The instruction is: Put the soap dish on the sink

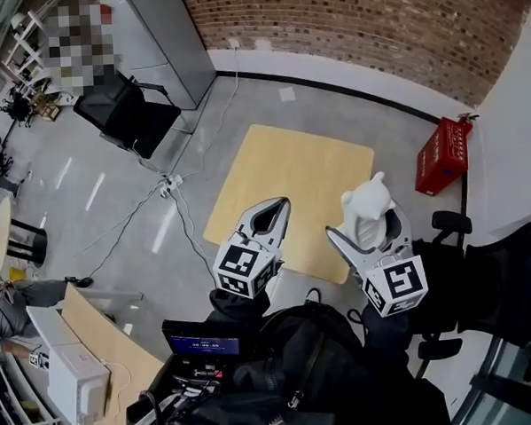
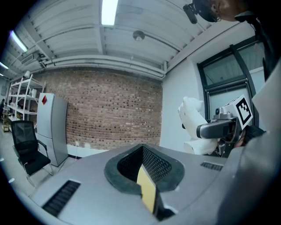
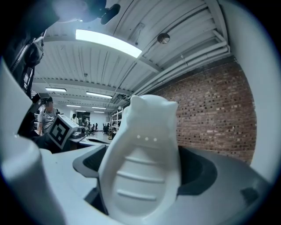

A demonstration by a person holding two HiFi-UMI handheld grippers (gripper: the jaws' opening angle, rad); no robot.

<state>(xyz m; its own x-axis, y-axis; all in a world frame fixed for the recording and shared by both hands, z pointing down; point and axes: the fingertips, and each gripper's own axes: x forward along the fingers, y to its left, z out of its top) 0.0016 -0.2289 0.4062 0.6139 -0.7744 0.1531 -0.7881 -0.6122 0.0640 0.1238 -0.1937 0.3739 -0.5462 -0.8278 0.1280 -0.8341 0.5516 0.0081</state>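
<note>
Brick wall behind; right gripper fingers clamp white ribbed soap dish, left gripper fingers together

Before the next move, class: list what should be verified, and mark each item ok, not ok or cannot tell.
1. Soap dish is held in the right gripper: ok, the jaws are closed on it.
2. The dish stands upright in the grip: ok.
3. Left gripper is empty: ok, its jaws are together with nothing between them.
4. The grippers are apart from each other: ok.
5. A sink is in view: not ok, no view shows one.
6. The walking path is free: not ok, a power strip and cables lie on the floor.
</note>
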